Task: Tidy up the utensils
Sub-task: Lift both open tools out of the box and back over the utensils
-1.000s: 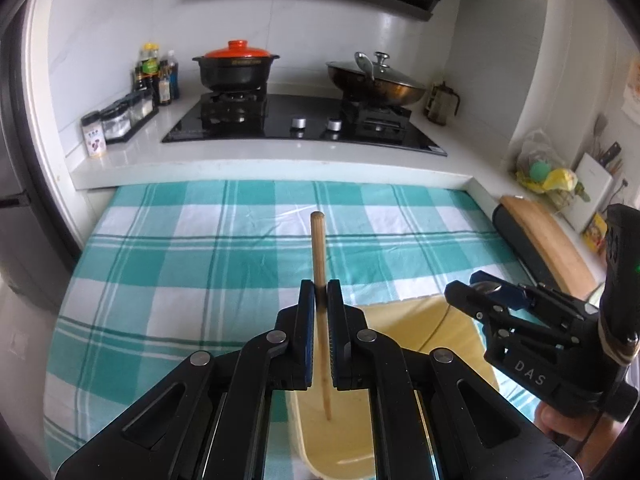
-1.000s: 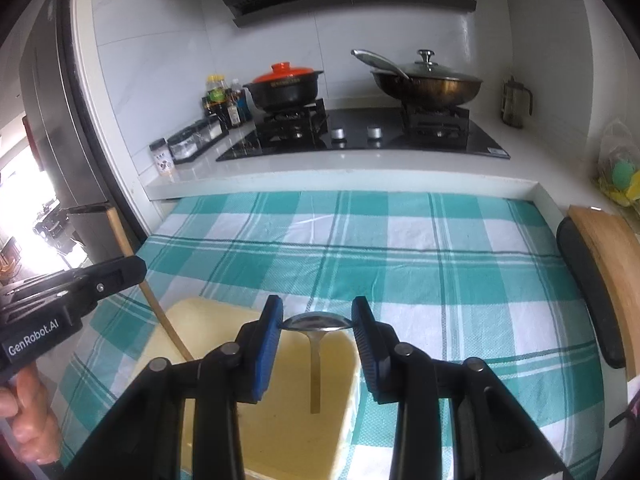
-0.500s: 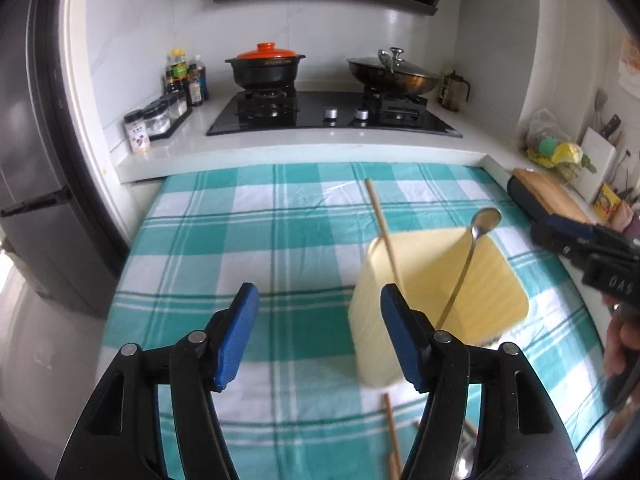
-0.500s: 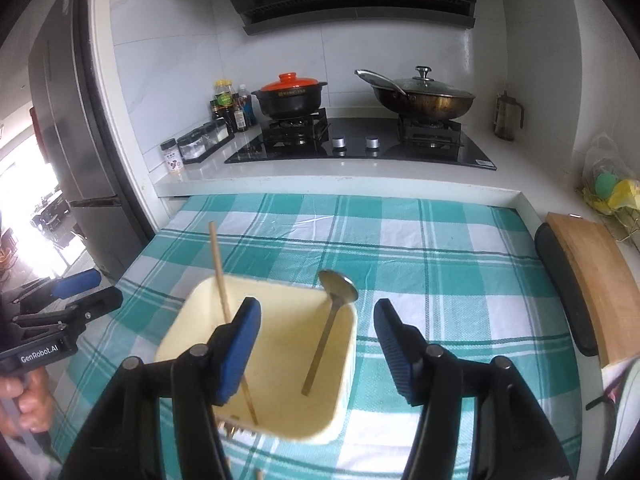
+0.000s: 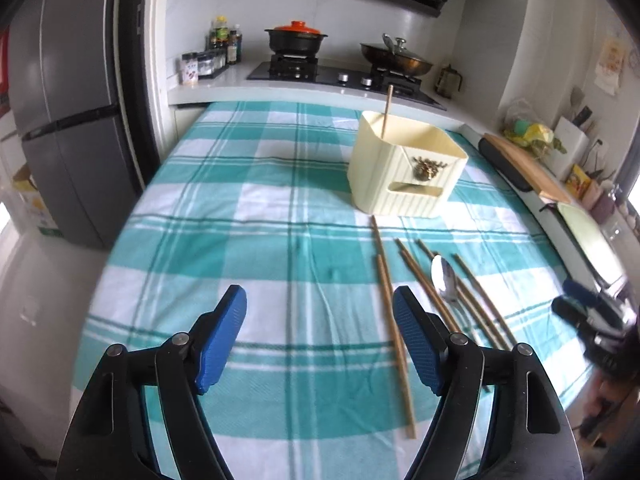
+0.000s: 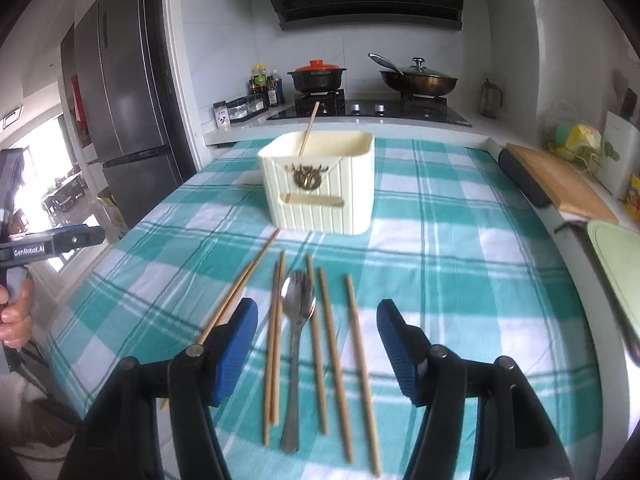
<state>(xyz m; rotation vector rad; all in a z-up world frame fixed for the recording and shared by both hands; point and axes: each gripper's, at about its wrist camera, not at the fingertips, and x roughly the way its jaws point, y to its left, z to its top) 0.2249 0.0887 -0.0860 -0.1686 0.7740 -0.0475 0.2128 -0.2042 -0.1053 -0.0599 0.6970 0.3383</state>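
Observation:
A cream utensil holder stands on the green checked cloth with one chopstick sticking out of it. In front of it several loose chopsticks and a metal spoon lie on the cloth. My left gripper hangs over bare cloth left of them, its jaws opening, nothing between them. My right gripper hovers above the spoon and chopsticks, its jaws also opening, the pads touching nothing. Each gripper shows at the other view's edge.
A hob with a black pot and a lidded wok sits behind the table. A wooden board and a pale green tray line the right side. A grey fridge stands on the left. A hand holds the left gripper.
The left gripper let go of the chopstick and the right let go of the spoon into the holder. Both opened and drew back toward the near edge, bringing the loose utensils into view.

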